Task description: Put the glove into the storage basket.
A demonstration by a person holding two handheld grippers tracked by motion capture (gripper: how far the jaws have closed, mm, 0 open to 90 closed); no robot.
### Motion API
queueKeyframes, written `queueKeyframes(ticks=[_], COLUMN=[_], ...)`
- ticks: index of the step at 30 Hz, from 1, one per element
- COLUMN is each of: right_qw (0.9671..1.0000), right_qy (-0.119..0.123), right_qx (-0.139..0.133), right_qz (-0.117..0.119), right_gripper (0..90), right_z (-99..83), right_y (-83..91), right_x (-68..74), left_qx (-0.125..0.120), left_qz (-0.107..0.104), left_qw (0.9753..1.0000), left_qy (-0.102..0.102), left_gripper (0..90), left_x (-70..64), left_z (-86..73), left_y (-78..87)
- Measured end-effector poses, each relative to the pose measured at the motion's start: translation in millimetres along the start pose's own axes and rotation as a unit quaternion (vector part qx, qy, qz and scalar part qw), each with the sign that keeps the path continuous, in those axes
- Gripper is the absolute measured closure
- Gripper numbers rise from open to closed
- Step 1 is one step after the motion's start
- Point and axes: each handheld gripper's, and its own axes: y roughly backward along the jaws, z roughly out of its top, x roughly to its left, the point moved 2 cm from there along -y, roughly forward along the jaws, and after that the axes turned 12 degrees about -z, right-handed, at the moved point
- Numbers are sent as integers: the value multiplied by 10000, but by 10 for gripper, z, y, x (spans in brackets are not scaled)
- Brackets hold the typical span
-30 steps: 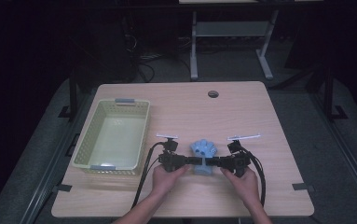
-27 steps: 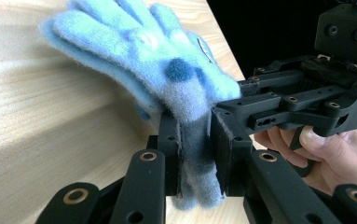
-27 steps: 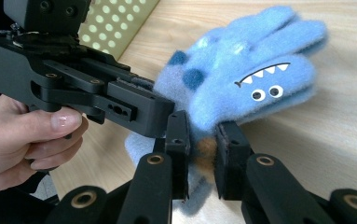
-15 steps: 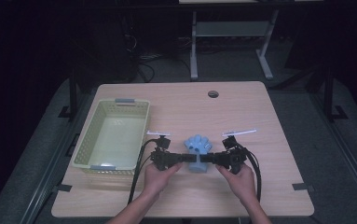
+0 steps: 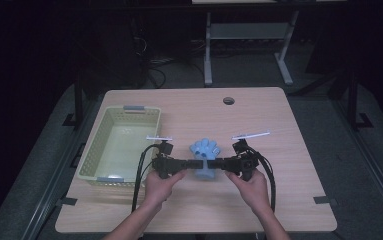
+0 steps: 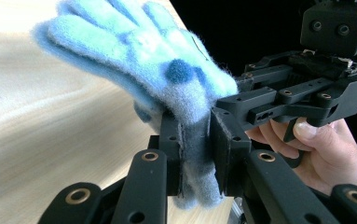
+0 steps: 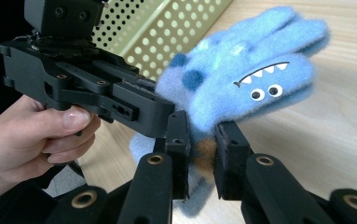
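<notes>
- Compared with half a second ago, the wooden table (image 5: pixel 289 130) looks the same, and the basket on it has not moved.
- While the hands stay at nearly the same place near the front edge, the glove between them has changed only a little in its pose, its fingers again pointing away from the person.
- On the left part of the table stands the pale green basket (image 5: pixel 90 155), a perforated one with grey handles at its two short ends; I see nothing inside it.
- Beyond the far edge of the table there are a grey metal stand (image 5: pixel 244 37) and some cables on the dark floor, and a round hole (image 5: pixel 228 100) sits in the tabletop near that edge.
- Between basket and glove nothing stands in the way; the basket wall is just behind the left gripper in the right gripper view.
- The blue glove (image 5: pixel 204 152) is a fluffy one with eyes and a toothy mouth (image 7: pixel 264 79) on it; it is held up between the two grippers, right of the basket, and its cuff hangs down.
- The left gripper (image 5: pixel 179 163) comes from the left, and its jaws are closed on the cuff of the glove (image 6: pixel 192 140).
- The right gripper (image 5: pixel 227 163) comes from the right, and its jaws are pressed on the same cuff (image 7: pixel 204 154), so both tongs pinch it from opposite sides.
</notes>
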Motion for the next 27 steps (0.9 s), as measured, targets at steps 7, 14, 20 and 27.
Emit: queueKeyframes(ticks=[7, 14, 20, 27], right_qw=[9999, 9998, 9996, 9992], right_qy=[56, 130, 214, 313], right_qx=[-32, -33, -53, -78], right_qz=[78, 134, 176, 216], right_gripper=[778, 779, 779, 779], right_z=[86, 200, 295, 390], right_y=[-23, -39, -66, -104], right_x=[86, 160, 226, 321], left_qx=[8, -25, -61, -104], left_qz=[-33, -34, -66, -50], left_qw=[10000, 10000, 9999, 9998], left_qy=[-26, -90, -116, -159], left_gripper=[761, 763, 764, 764], left_x=[-21, -41, -44, -67], left_z=[62, 129, 174, 219], left_y=[111, 221, 305, 431])
